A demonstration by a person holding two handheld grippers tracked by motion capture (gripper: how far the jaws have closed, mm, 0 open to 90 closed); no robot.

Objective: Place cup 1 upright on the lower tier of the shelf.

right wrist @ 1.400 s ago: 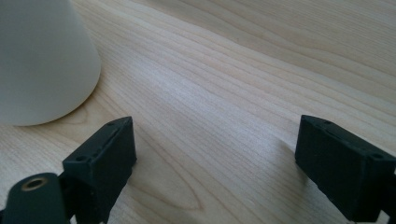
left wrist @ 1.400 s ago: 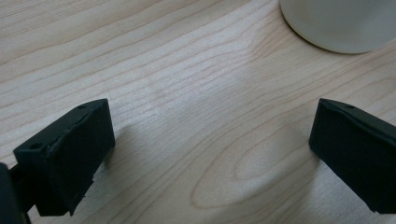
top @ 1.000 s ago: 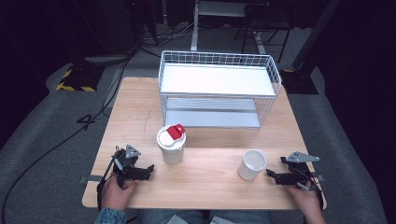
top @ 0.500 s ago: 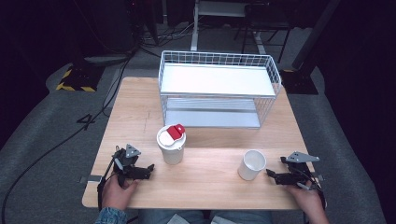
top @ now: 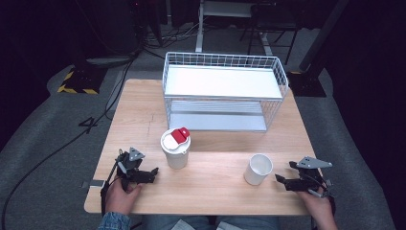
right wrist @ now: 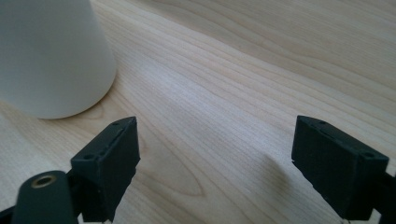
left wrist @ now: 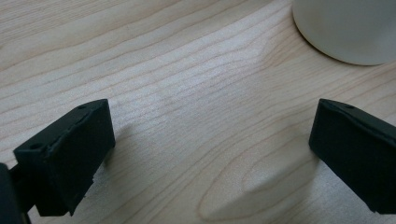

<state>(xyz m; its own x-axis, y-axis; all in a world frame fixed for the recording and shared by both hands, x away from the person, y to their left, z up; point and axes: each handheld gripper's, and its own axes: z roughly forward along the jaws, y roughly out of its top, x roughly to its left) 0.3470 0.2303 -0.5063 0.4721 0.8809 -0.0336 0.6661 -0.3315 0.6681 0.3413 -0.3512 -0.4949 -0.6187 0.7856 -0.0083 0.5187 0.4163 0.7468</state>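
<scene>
A pale wooden table [top: 215, 191] stood on grey carpet in a dark room, with a white wire rack [top: 222, 91] at its far side. Nearer than the rack stood a lidded cup [top: 175, 148] and, right of it, an open white cup [top: 258, 168]. The left gripper [top: 152, 171], just left of the lidded cup, gaped wide over bare wood. The right gripper [top: 279, 178], beside the open cup, had just been closing, nothing between its jaws. Its own view showed wood grain and a cup wall [right wrist: 51, 56], probably the open cup's.

Left tongs [top: 152, 171] beside lidded cup [top: 175, 149]; right tongs [top: 278, 179] beside open white cup [top: 258, 169].
</scene>
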